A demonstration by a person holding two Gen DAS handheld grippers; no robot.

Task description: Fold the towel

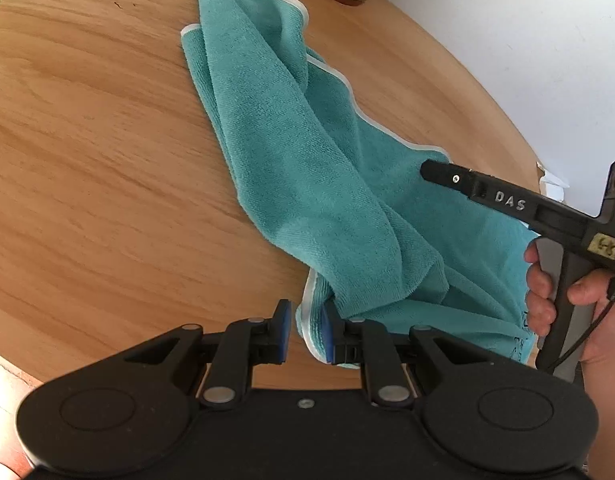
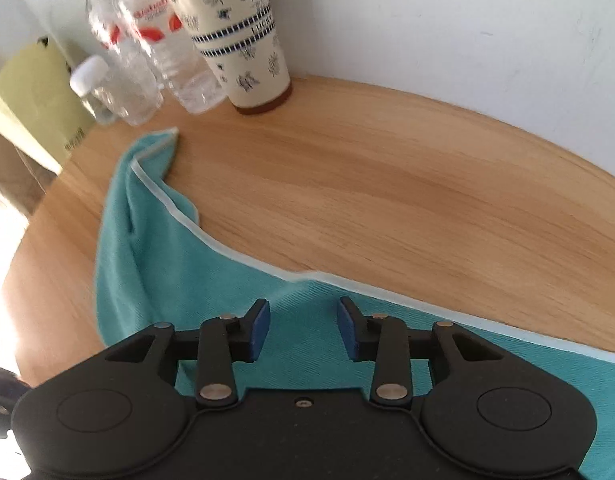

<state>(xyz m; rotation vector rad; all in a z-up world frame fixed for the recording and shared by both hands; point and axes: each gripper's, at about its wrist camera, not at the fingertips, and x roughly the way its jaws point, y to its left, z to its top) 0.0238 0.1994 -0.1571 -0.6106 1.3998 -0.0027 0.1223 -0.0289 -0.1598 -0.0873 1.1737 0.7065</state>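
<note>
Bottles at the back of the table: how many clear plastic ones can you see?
3, clustered left of the flowered cup: a short white-capped bottle, a tall bottle behind it, and a red-labelled bottle beside the cup. Overlap may hide more.

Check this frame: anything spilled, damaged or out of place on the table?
Nothing spilled or damaged. The teal towel lies bunched and twisted on the wooden table, as expected mid-fold; its near corner sits between the left tool's fingers. The cup and bottles stand clear of it.
</note>
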